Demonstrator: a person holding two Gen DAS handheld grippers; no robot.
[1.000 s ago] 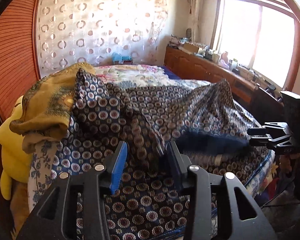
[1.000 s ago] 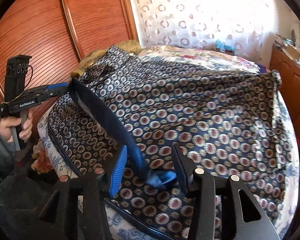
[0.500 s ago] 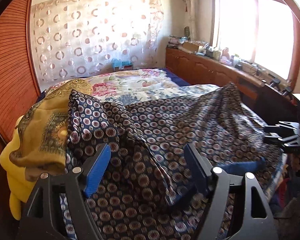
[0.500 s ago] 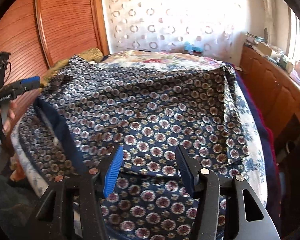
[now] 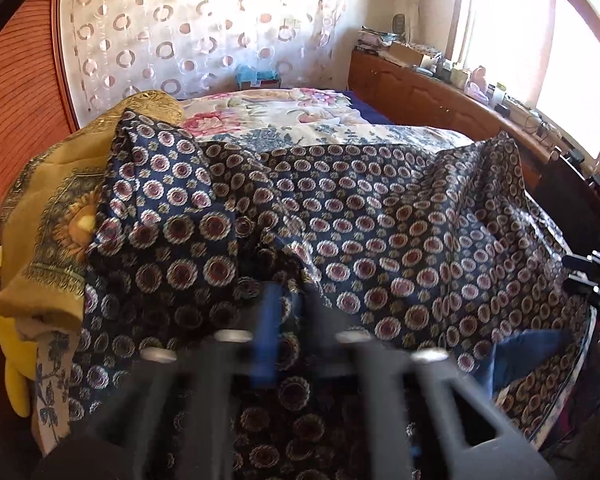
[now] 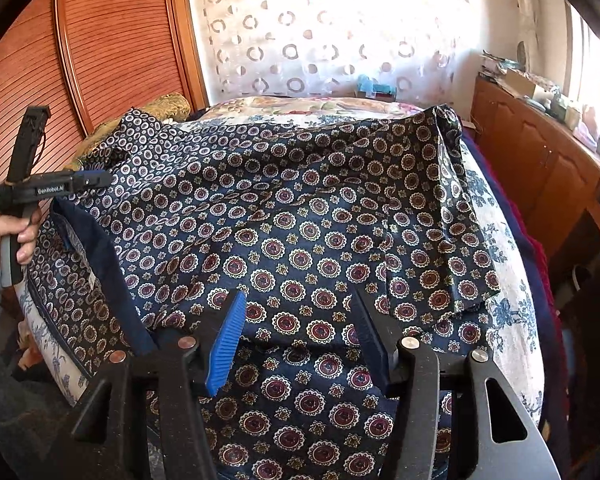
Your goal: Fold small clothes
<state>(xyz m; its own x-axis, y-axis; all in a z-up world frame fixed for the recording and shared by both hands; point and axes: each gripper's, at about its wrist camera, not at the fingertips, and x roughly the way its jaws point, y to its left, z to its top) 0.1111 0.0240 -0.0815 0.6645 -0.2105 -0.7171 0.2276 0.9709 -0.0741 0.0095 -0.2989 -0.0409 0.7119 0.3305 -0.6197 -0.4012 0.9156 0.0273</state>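
A navy garment [image 6: 300, 216] printed with red-and-white medallions is spread across the bed [image 6: 512, 312], covering most of it from the near edge toward twelve o'clock. Its plain dark-blue inner lining [image 6: 112, 280] is turned up along the edge at nine o'clock in the right wrist view, and a folded sleeve or flap is laid at about three o'clock.

The left tool [image 5: 288, 320] is seen blurred at six o'clock in its own view. Its jaws have just been closing and are now clenched together, with a ridge of the patterned fabric bunched right at them; whether cloth is actually pinched between the pads cannot be told through the blur. In the right wrist view the same tool [image 6: 100, 178] is seen at nine o'clock, held by a hand [image 6: 8, 236], its tips closed at the raised edge of the garment.

The right tool [image 6: 300, 328] is held at six o'clock in its view, with its jaws spread apart above the fabric and nothing gripped; the cloth lies flat beneath and between the blue pad [image 6: 226, 340] and the opposite finger.

A yellow-gold cloth [image 5: 48, 216] is heaped at nine o'clock in the left wrist view, beside the garment. A floral bedspread [image 5: 284, 112] is exposed toward twelve o'clock, in front of a sheer curtain [image 5: 204, 28] with ring patterns. A wooden cabinet [image 6: 540, 168] is set along the wall at two to three o'clock.
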